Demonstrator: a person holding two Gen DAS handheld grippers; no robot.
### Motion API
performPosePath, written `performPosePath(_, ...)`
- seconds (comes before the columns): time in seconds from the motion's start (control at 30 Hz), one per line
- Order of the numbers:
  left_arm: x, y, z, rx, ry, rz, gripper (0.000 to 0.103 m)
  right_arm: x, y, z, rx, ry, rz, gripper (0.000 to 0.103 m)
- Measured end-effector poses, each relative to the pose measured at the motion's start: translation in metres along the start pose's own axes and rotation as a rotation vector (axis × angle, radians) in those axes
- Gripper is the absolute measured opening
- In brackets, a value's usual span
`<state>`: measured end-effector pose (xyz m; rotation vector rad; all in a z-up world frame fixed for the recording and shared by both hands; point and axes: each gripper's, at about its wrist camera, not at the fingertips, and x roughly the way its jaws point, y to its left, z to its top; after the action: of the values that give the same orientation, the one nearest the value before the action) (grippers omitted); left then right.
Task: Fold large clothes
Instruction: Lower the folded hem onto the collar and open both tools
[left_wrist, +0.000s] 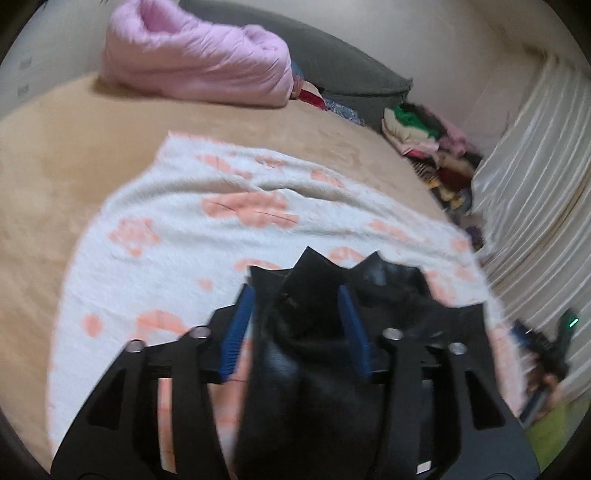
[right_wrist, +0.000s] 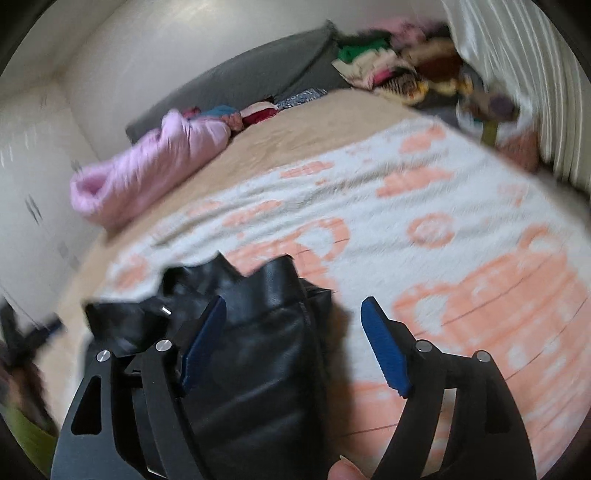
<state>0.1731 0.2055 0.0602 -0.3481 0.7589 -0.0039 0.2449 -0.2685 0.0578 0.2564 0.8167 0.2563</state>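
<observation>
A black, leather-like garment (left_wrist: 317, 369) lies bunched on a white blanket with peach patterns (left_wrist: 177, 221) that is spread over the tan bed (left_wrist: 55, 155). My left gripper (left_wrist: 295, 295) is open, and the garment fills the space between its blue pads (left_wrist: 238, 332). In the right wrist view the same garment (right_wrist: 258, 369) rests against the left blue pad (right_wrist: 203, 343) of my right gripper (right_wrist: 295, 301). That gripper is wide open, and its right pad (right_wrist: 386, 350) stands apart from the garment over the blanket (right_wrist: 461, 206).
A pink quilt (left_wrist: 195, 59) is rolled up at the far side of the bed, against a grey cushion (left_wrist: 332, 55). A heap of mixed clothes (left_wrist: 432, 147) lies by the pale curtain (left_wrist: 535, 184). A thumb (right_wrist: 347, 469) shows at the bottom edge.
</observation>
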Motion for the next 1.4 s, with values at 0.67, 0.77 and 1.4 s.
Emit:
performPosePath(0.67, 0.027, -0.023, 0.015, 0.143, -0.041, 0.066, 0.002, 0.033, 0.025, 0.012, -0.114, -0.03, -0.049, 0.012)
performPosePath(0.77, 0.032, -0.022, 0.028, 0.108, -0.051, 0.069, 0.002, 0.031, 0.021, 0.028, -0.057, -0.077, -0.016, 0.012)
performPosePath(1.4, 0.115, -0.008, 0.008, 0.106, 0.114, 0.192, 0.002, 0.124, 0.003, 0.007, -0.037, 0.111, -0.172, 0.019)
